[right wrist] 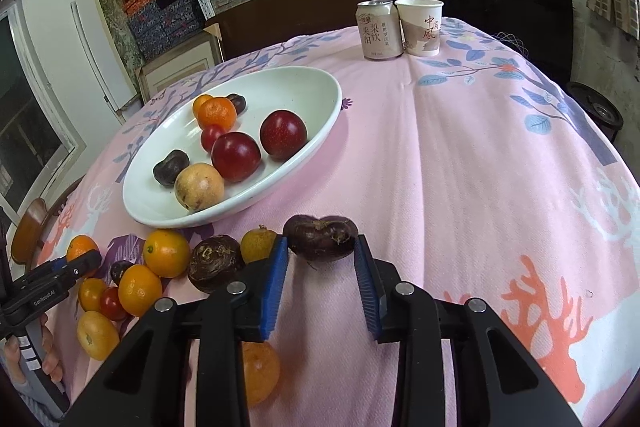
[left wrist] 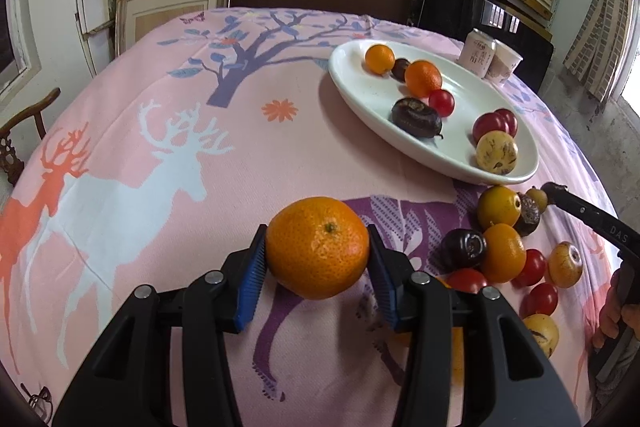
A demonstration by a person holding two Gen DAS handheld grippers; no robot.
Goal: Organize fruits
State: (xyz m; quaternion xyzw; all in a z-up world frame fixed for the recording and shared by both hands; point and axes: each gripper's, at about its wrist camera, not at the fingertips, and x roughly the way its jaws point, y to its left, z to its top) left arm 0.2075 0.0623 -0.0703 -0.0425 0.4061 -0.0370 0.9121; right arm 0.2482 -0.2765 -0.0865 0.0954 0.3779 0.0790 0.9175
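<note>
Jaws, both sets: clamped on fruit. Left gripper (left wrist: pixel 317 251): blue ribbed pads pressed to either side of a mandarin (left wrist: pixel 317 247), round, pebbled orange skin, green stem scar facing up. Right gripper (right wrist: pixel 322 251): pads closed on a dark purple fruit (right wrist: pixel 321 235), lumpy, heart-shaped, dull wrinkled skin.

Plate (left wrist: pixel 360 95): white glazed oval, shallow, set on the far side of the loose heap; holds two small oranges, red plums, dark purple pieces and one mottled yellow fruit.

Loose heap (right wrist: pixel 160 267): small oranges, red cherry-sized fruit, yellow speckled pieces and a dark knobbly one, lying on the cloth just near of the plate rim.

Tablecloth (right wrist: pixel 460 167): pink woven fabric, printed deer and branches, slightly creased.

Can (right wrist: pixel 378 29) and paper cup (right wrist: pixel 420 27): far edge, touching or nearly so.

Step, as judged: transfer under way, both pieces gripped but not yet at the plate. Next move likely calls for carrying each over the rim and parting the pads low, since round fruit would roll.
</note>
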